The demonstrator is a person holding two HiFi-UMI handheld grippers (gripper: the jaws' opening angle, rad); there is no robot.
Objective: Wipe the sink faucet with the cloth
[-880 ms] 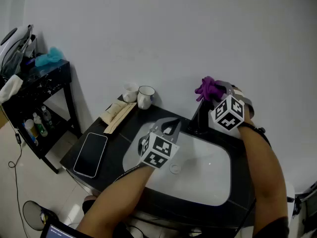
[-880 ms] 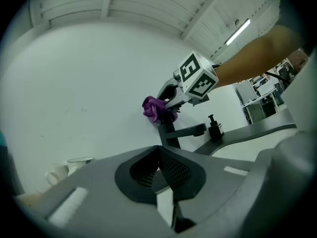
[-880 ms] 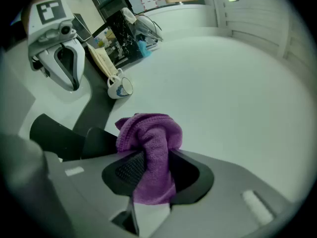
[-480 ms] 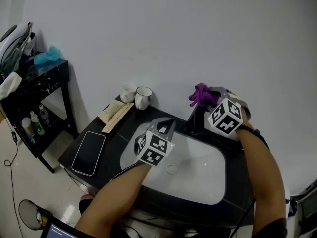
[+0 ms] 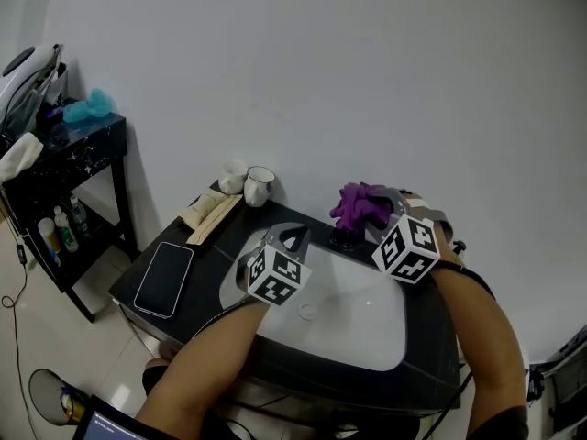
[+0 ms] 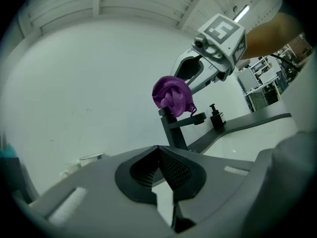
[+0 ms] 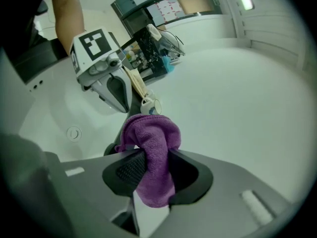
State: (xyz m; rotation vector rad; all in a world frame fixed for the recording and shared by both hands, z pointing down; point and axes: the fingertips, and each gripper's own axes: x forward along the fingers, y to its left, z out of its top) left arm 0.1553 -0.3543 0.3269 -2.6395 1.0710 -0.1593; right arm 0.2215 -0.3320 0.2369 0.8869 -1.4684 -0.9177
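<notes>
While the head view looks down on the black counter (image 5: 229, 246), the white sink basin (image 5: 367, 333) set in it holds only its round drain (image 5: 309, 312). Two white cups (image 5: 260, 186) stand at the counter's far left corner; what is in them cannot be told. A dark phone (image 5: 165, 278) lies flat at the left, and a pale packet (image 5: 211, 212) lies between it and the cups. The left gripper (image 5: 293, 236) hangs over the basin's far left rim, just left of the black faucet (image 5: 344, 238). The right gripper (image 5: 371, 211) holds the purple cloth (image 5: 356, 204) against the faucet's top. Well apart at the left stands a black shelf (image 5: 69, 149) with small bottles on its lower level.

From the left gripper view, its jaws meet at the tips with nothing between them. Beyond them, the cloth sits bunched on the faucet's upright.

From the right gripper view, its jaws are clamped on a fold of the cloth, which hides most of the faucet. The left gripper and one cup show beyond.
</notes>
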